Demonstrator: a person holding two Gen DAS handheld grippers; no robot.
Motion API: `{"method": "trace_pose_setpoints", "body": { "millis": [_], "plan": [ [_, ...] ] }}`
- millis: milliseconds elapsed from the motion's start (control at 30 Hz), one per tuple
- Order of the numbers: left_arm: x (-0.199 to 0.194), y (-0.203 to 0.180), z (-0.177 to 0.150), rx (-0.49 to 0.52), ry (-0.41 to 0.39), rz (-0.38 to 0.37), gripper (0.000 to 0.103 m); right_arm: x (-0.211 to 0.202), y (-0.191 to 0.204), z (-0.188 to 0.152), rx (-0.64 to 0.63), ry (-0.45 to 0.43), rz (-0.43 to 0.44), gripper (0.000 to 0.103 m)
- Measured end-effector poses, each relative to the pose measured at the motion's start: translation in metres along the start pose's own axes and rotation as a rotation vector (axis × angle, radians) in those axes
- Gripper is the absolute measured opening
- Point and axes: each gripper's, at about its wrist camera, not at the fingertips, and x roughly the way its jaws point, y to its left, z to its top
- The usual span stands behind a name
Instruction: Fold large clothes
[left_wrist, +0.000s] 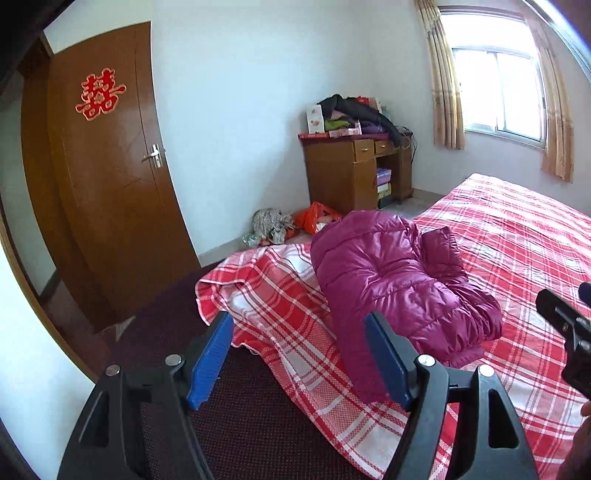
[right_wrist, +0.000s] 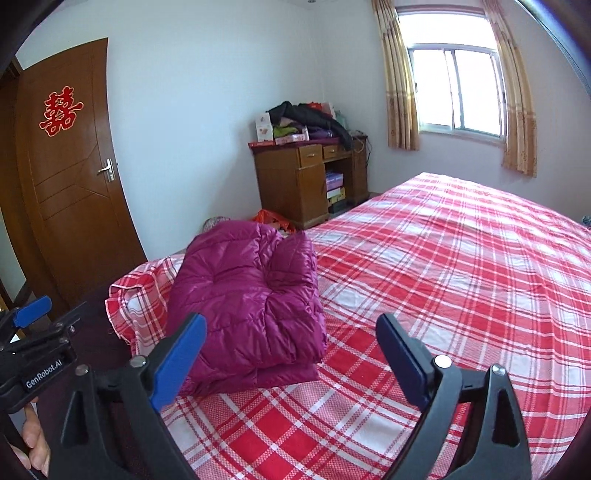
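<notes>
Left gripper (left_wrist: 299, 354), fingers spread wide and holding nothing, above the bed's near corner. Right gripper (right_wrist: 291, 354), likewise wide open and empty, over the plaid sheet (right_wrist: 443, 266). Magenta puffer jacket (right_wrist: 247, 306), folded into a bundle, lying on the sheet near the bed's left edge, just ahead of both grippers and touching neither. Background: door (right_wrist: 70, 177), desk (right_wrist: 303, 181), window (right_wrist: 454, 88).

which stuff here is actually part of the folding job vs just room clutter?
Job:
- magenta puffer jacket, lying folded on the plaid bedsheet
- left gripper, open
- right gripper, open

Clutter:
- wooden desk with the clothes pile on top
- orange bag on the floor
- door
</notes>
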Motion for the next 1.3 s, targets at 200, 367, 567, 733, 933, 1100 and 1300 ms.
{"method": "trace_pose_setpoints", "body": {
  "millis": [200, 367, 567, 733, 933, 1100, 1300],
  "plan": [
    [-0.034, -0.003, 0.001, 0.000, -0.076, -0.018, 0.082, -0.039, -0.001, 0.005, 0.010, -0.103, -0.037, 0.101],
    [-0.052, 0.002, 0.005, -0.043, -0.113, -0.051, 0.082, -0.056, 0.000, 0.000, 0.008, -0.166, -0.047, 0.102],
    [-0.075, -0.004, 0.003, -0.022, -0.180, -0.052, 0.082, -0.074, 0.001, -0.003, -0.005, -0.241, -0.055, 0.103],
    [-0.082, -0.009, 0.000, -0.007, -0.178, -0.061, 0.083, -0.080, 0.000, -0.003, -0.012, -0.261, -0.057, 0.103],
    [-0.082, -0.009, 0.001, -0.011, -0.176, -0.062, 0.083, -0.080, -0.002, -0.004, -0.005, -0.256, -0.055, 0.103],
    [-0.080, -0.007, 0.001, -0.016, -0.171, -0.061, 0.083, -0.081, -0.003, -0.005, -0.005, -0.256, -0.054, 0.103],
    [-0.076, -0.008, 0.000, -0.014, -0.157, -0.069, 0.083, -0.082, -0.006, -0.005, 0.002, -0.252, -0.051, 0.103]
  ]
}}
